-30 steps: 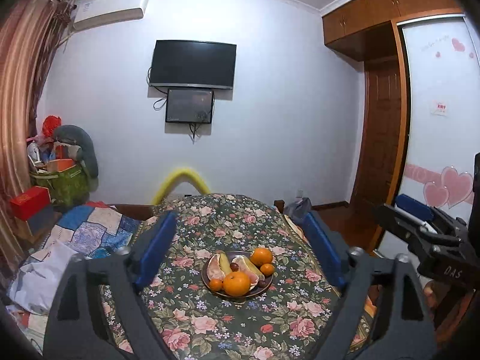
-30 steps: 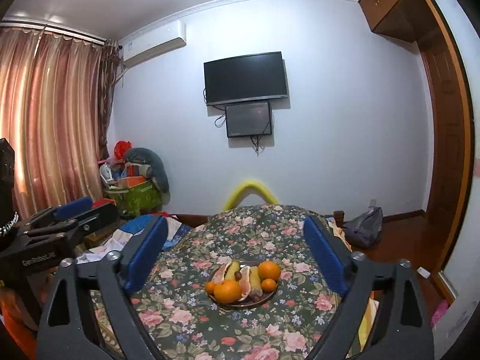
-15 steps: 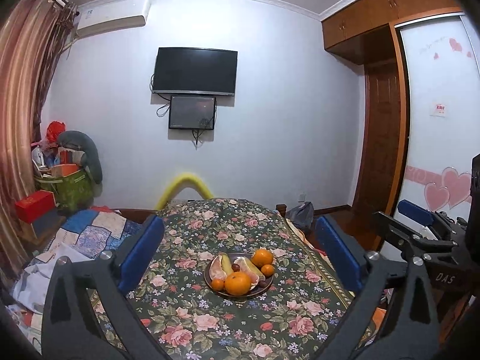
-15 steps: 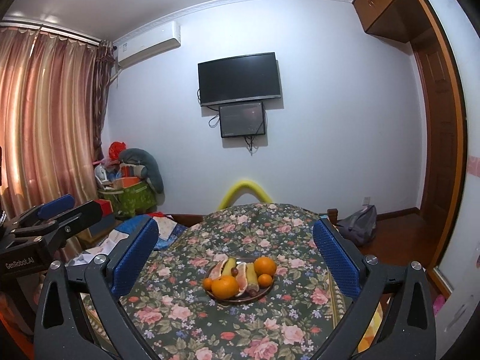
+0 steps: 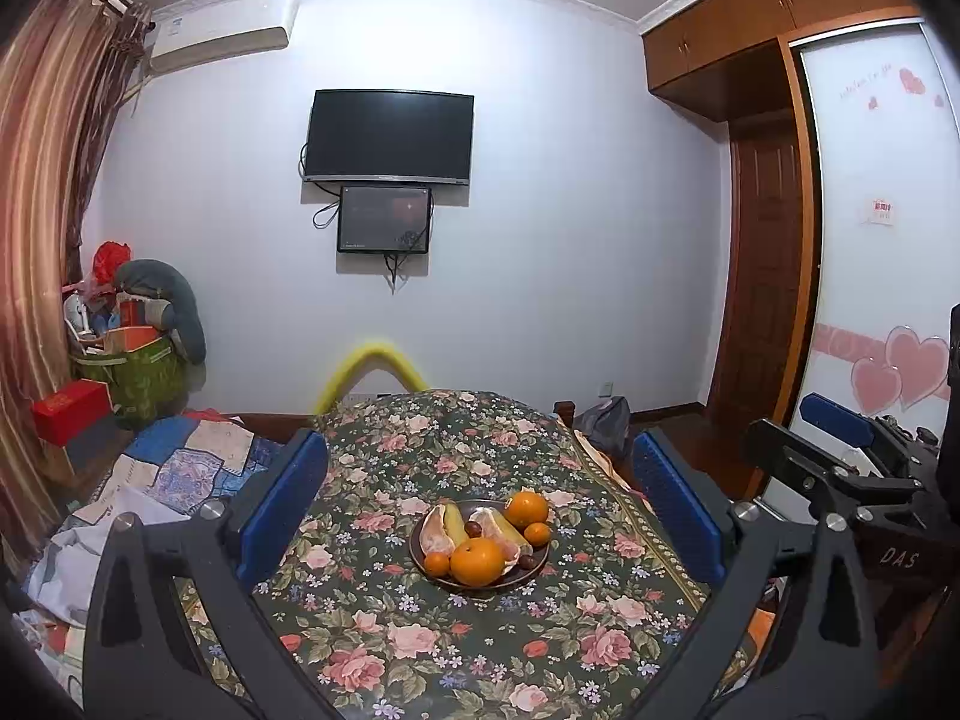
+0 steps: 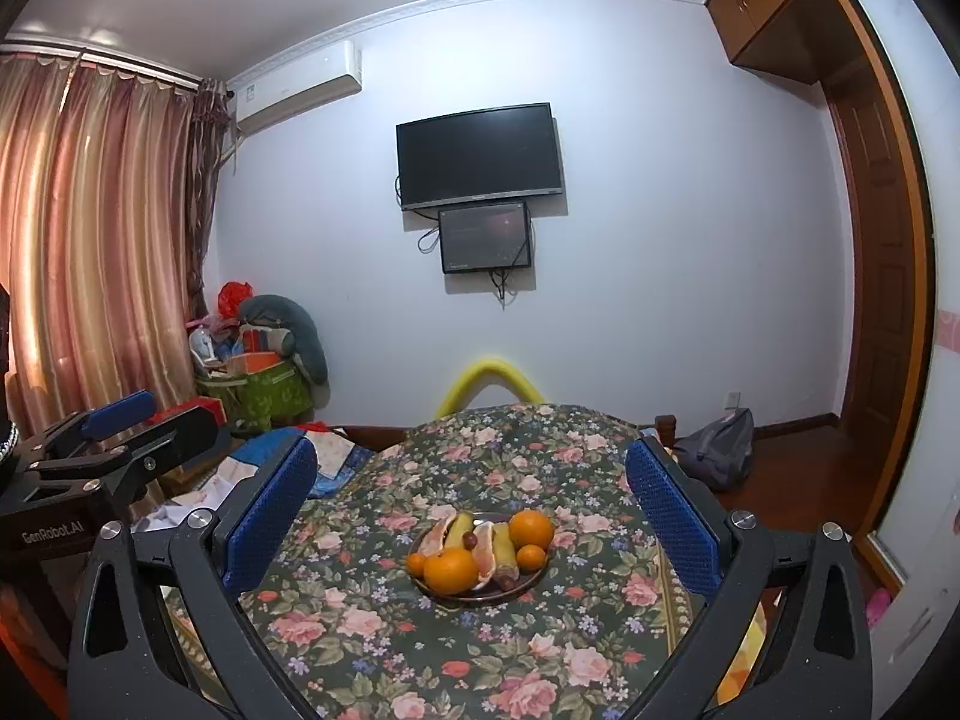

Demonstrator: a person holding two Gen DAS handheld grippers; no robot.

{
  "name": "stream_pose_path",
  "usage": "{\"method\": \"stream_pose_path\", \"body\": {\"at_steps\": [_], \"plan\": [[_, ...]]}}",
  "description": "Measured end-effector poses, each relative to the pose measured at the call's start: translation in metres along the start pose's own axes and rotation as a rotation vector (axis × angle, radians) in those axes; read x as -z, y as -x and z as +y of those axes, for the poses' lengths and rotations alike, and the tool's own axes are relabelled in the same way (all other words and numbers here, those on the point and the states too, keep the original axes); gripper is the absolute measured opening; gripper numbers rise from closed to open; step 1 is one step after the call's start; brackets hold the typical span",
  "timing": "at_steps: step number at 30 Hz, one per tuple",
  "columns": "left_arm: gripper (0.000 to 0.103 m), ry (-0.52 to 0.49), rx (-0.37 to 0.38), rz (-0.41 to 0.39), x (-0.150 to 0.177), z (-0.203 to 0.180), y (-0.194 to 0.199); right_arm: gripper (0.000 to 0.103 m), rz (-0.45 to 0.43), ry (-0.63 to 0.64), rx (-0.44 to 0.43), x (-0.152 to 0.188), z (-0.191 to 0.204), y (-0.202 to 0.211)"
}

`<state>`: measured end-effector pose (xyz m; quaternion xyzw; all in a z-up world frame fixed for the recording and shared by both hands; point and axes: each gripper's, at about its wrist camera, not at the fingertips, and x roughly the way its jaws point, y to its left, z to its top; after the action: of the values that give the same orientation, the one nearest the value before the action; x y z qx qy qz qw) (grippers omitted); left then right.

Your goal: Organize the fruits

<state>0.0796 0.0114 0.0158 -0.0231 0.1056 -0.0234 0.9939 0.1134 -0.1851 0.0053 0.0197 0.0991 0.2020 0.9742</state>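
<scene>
A dark round plate point(image 5: 420, 564) point(image 6: 528, 585) sits in the middle of a floral-covered table point(image 5: 456, 648) point(image 6: 372, 630). It holds a large orange point(image 5: 477, 561) point(image 6: 450, 571) at the front, another orange point(image 5: 527, 509) point(image 6: 531, 529) at the back right, small oranges, a banana point(image 5: 454, 523) point(image 6: 461, 529), pomelo segments point(image 5: 433, 534) and small dark fruits. My left gripper point(image 5: 480, 510) is open and empty, held back above the table's near side. My right gripper point(image 6: 471, 516) is open and empty too. Each gripper shows at the edge of the other's view.
A yellow curved chair back point(image 5: 375, 363) stands at the table's far end. A bed with patchwork bedding point(image 5: 174, 462) lies left. A pile of bags and boxes point(image 5: 132, 348) sits by the curtain. A grey backpack point(image 6: 720, 450) lies on the floor right, near the wardrobe point(image 5: 762, 276).
Both grippers' jaws have opened wider and both have drawn back and risen slightly, so the plate looks a little smaller and farther. The fruit has not moved.
</scene>
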Motion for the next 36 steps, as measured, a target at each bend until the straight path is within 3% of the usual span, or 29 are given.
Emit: {"method": "stream_pose_path", "body": {"at_steps": [36], "plan": [[0.103, -0.006, 0.013, 0.011, 0.0028, -0.0027, -0.006, 0.103, -0.005, -0.002, 0.01, -0.0007, -0.0023, 0.0026]]}}
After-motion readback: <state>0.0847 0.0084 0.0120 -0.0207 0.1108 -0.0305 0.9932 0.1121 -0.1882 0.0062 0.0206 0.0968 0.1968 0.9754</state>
